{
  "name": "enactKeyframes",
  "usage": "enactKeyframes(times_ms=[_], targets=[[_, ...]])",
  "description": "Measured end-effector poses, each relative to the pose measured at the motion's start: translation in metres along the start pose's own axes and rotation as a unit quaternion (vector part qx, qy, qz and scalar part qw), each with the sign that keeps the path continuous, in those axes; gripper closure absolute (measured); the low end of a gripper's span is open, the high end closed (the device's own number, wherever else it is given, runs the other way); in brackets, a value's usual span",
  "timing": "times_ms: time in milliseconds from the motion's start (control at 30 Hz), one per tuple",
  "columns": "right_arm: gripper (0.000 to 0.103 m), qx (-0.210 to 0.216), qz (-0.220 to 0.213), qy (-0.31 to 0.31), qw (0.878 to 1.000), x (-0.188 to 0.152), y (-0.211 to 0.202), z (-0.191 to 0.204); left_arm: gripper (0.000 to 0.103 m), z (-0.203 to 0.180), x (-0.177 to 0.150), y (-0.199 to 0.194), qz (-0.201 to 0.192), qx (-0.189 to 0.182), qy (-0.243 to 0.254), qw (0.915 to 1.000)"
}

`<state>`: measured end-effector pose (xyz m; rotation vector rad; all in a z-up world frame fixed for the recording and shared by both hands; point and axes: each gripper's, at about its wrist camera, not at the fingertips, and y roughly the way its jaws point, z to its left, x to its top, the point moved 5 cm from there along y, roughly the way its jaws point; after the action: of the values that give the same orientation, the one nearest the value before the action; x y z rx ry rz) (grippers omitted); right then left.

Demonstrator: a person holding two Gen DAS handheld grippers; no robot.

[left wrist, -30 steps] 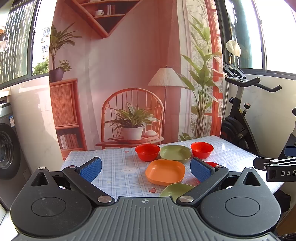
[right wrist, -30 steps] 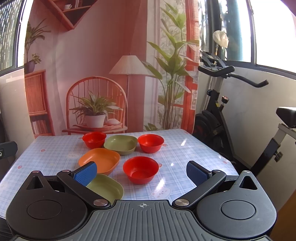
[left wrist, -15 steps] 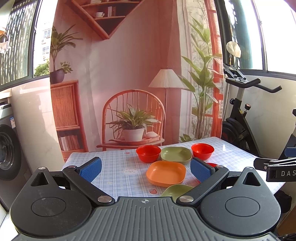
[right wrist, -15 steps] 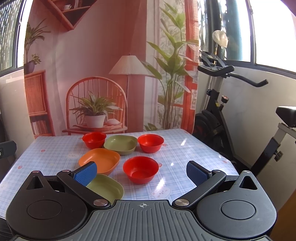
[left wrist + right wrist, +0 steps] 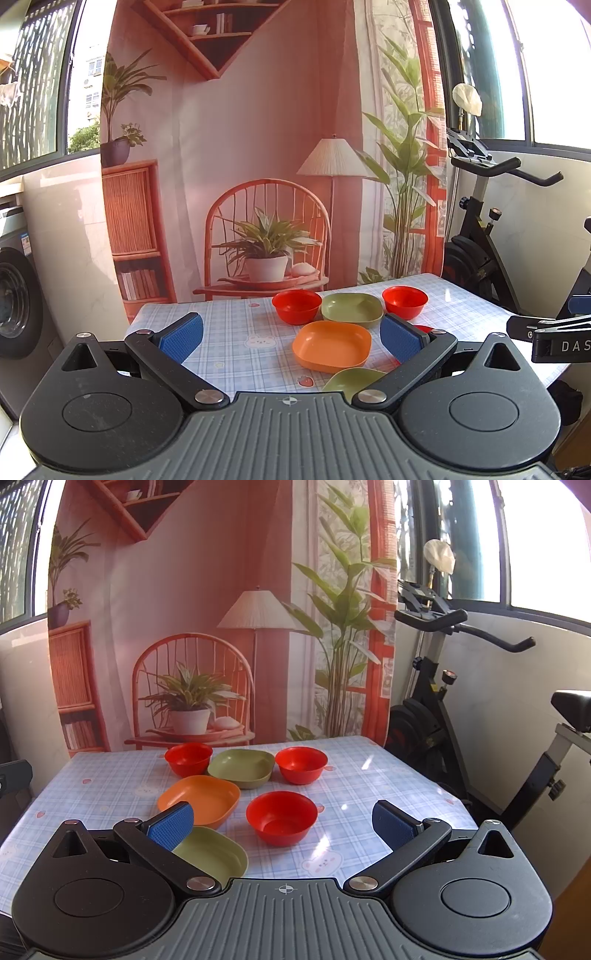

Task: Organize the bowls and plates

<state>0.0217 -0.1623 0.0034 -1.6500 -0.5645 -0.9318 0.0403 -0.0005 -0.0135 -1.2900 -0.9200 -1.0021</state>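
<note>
Barely shifted — left gripper, right gripper gape empty.

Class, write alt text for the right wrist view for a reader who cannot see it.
Six dishes sit on a checked tablecloth: three red bowls, two green plates and an orange plate. The open right gripper frames them from the near edge, holding nothing.

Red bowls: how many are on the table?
3. One at back left, one at back right, one nearest, in front. Nothing seems hidden.
</note>
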Motion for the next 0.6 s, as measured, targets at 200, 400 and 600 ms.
enactKeyframes(times_ms=[200, 400, 600], targets=[[0.000, 0.000, -0.001, 0.000, 1.000, -0.0001, 0.0000, 0.0002, 0.000, 0.0005, 0.0000, -0.0004, -0.001, 0.000, 0.000, 1.0000], [0.000, -0.001, -0.001, 0.000, 1.000, 0.0002, -0.0007, 0.0007, 0.000, 0.0008, -0.0001, -0.0027, -0.003, 0.001, 0.000, 1.0000], [0.000, 0.000, 0.001, 0.001, 1.000, -0.0006, -0.0005, 0.0010, 0.000, -0.0005, -0.0009, -0.0021, 0.000, 0.000, 0.000, 1.0000]])
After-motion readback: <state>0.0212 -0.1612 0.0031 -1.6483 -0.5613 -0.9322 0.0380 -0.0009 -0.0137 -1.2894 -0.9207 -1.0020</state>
